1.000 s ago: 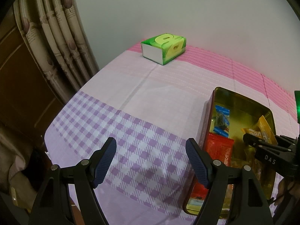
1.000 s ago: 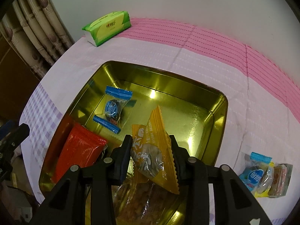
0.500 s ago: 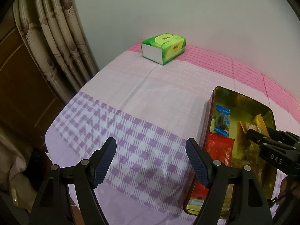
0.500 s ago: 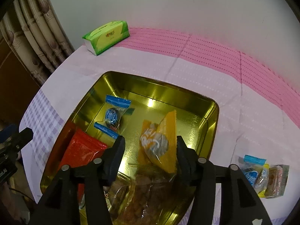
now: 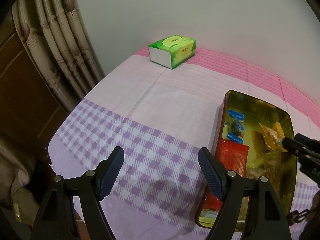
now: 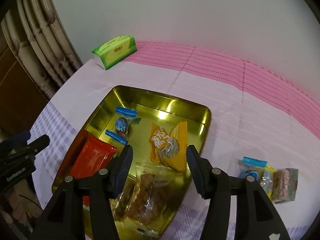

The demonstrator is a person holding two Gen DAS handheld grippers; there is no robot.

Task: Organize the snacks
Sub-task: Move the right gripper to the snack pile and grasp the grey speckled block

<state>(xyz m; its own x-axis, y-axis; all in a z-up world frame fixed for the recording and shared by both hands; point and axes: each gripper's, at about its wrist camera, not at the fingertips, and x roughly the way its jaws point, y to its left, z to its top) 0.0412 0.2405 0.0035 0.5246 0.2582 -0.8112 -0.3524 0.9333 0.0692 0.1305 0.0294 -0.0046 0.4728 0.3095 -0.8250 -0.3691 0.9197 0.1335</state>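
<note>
One gold tin (image 6: 206, 118) holds four snacks: one orange packet (image 6: 168, 146), one red packet (image 6: 92, 158), one blue-ended candy (image 6: 122, 124), one clear bag (image 6: 144, 192); three wrapped snacks (image 6: 268, 178) outside; one tissue box (image 6: 114, 50)

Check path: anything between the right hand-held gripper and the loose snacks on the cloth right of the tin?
Nothing visible. The right hand-held gripper is open over the tin; the loose snacks lie on bare cloth beyond the tin's right rim, partly hidden behind the gripper's own right finger.

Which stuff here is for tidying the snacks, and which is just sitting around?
For the job: gold tin, orange snack, red packet, blue candy, loose snacks, right gripper.

Just lying about: tissue pack, curtain, left gripper.
</note>
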